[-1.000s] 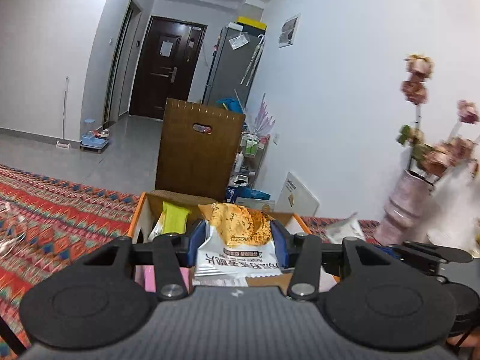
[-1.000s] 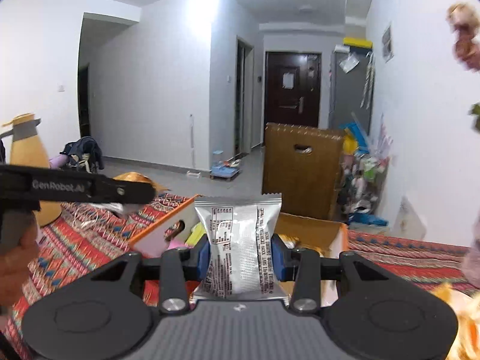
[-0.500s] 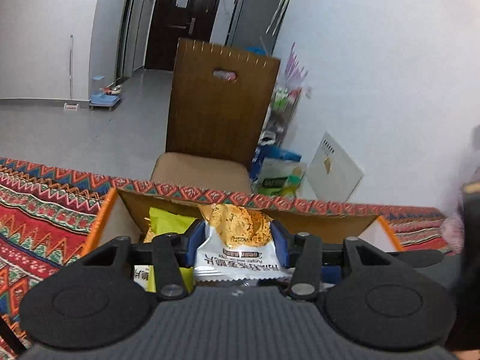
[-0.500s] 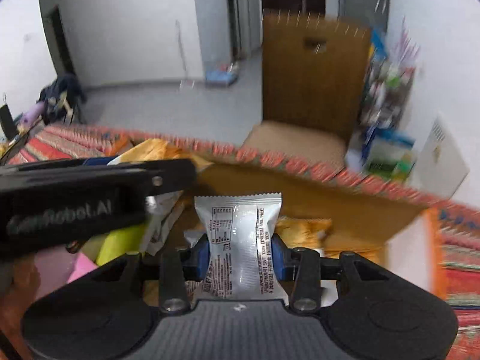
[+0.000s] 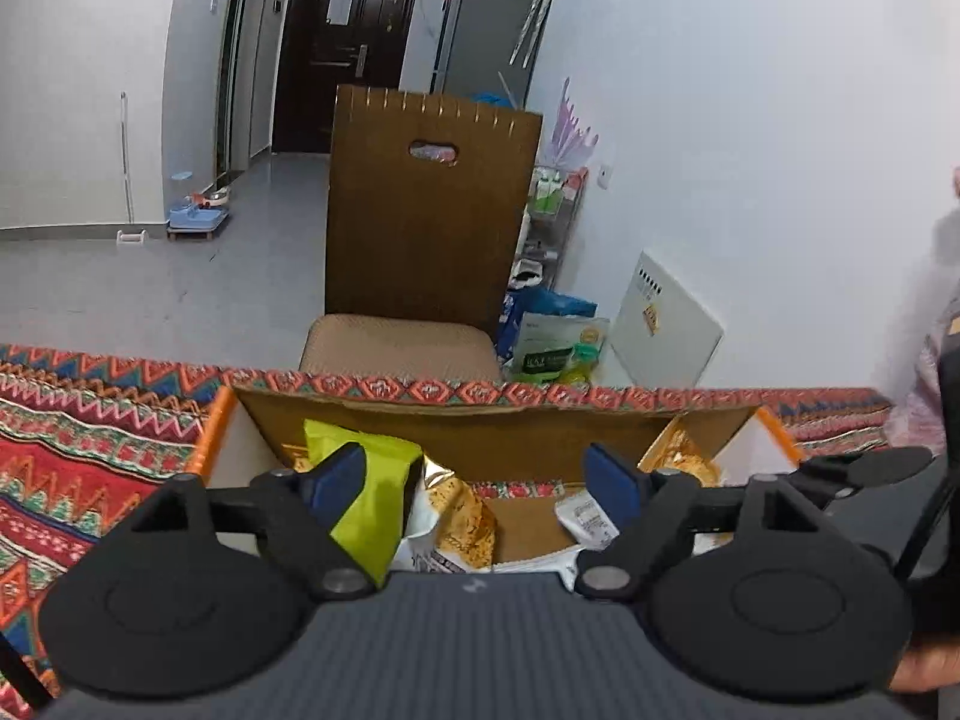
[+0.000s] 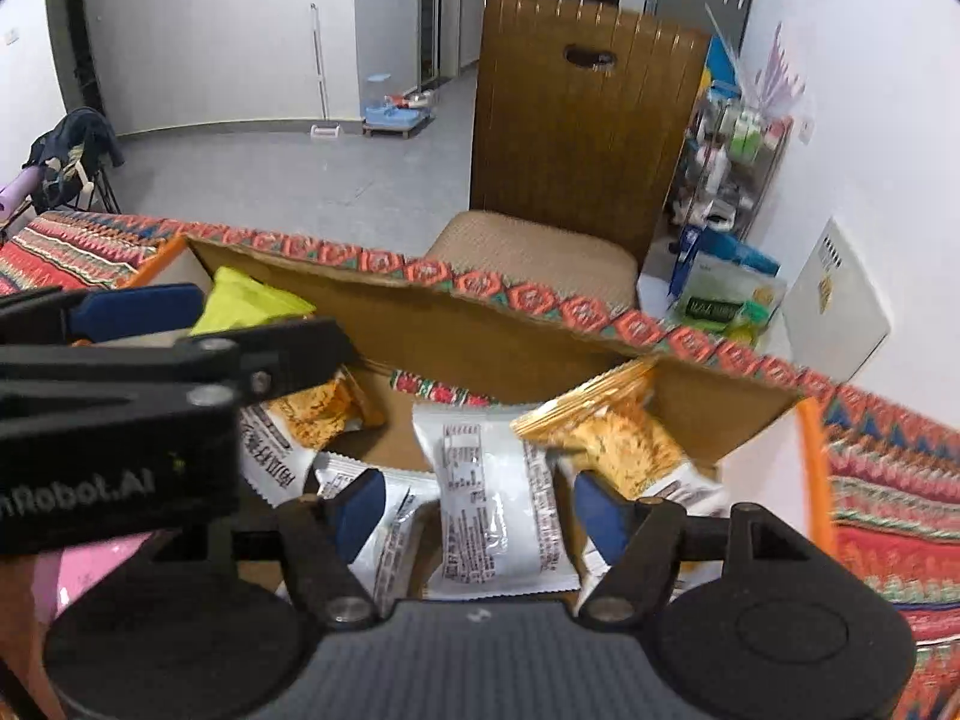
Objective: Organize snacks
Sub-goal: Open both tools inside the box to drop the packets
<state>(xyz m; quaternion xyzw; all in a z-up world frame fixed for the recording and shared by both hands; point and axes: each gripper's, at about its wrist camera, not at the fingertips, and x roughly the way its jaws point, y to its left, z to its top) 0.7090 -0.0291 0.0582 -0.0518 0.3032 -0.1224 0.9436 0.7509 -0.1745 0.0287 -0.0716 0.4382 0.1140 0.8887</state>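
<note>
Patterned tablecloth (image 5: 90, 456) under box (image 6: 480, 342), lower frame; both tongs, left gripper (image 5: 474, 483) and right gripper (image 6: 474, 510), opening, dropping packets (image 6: 498, 492) inside.

Matt cardboard box (image 6: 480, 342), glossy wrappers (image 6: 498, 492)

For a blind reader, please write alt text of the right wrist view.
The right gripper is opening above a cardboard box of snack packets, a white packet lying loose between its jaws. The left gripper reaches in from the left.
</note>
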